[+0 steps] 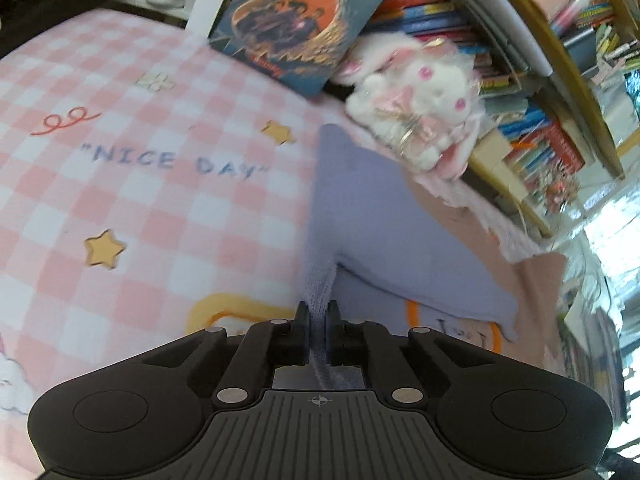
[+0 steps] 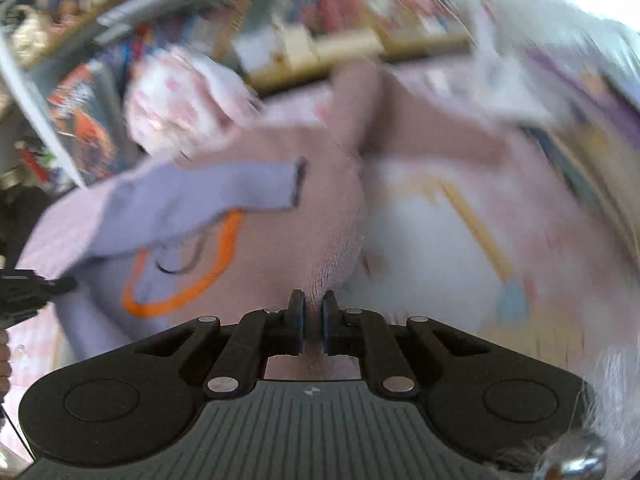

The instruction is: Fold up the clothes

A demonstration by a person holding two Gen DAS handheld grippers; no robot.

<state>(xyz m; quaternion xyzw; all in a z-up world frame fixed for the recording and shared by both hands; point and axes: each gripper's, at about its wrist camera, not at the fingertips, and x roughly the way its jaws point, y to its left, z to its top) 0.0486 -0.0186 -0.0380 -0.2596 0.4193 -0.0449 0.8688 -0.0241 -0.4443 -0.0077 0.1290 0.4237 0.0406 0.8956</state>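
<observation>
A pink and white checked bedspread (image 1: 132, 216), printed with gold stars and the words "NICE DAY", covers a bed that runs up to crowded bookshelves (image 1: 532, 92).

On the bedspread lies the knit garment (image 1: 384, 232), lilac on one part and dusty pink on another, with an orange outline (image 2: 188, 292) on its front. In the right wrist view a lilac sleeve (image 2: 224, 188) is flopped across the garment's front, just above the orange outline. The left gripper (image 1: 318, 316) has its fingers (image 1: 302, 320) narrowed onto a ridge of the garment's lilac knit, which rises pinched between them. The right gripper (image 2: 312, 312) has its fingers (image 2: 297, 312) likewise nearly together, clamped on a fold of the garment's pink knit; this view is heavily blurred. At that view's left edge the other gripper shows as a dark shape touching the garment's lilac edge.

Just beyond the garment's far edge sits a white and pink plush toy (image 1: 420, 108), against the bookshelves. Beside the plush, farther from the garment, a dark blue book with an orange cover picture (image 1: 304, 16) leans over the bedspread.
</observation>
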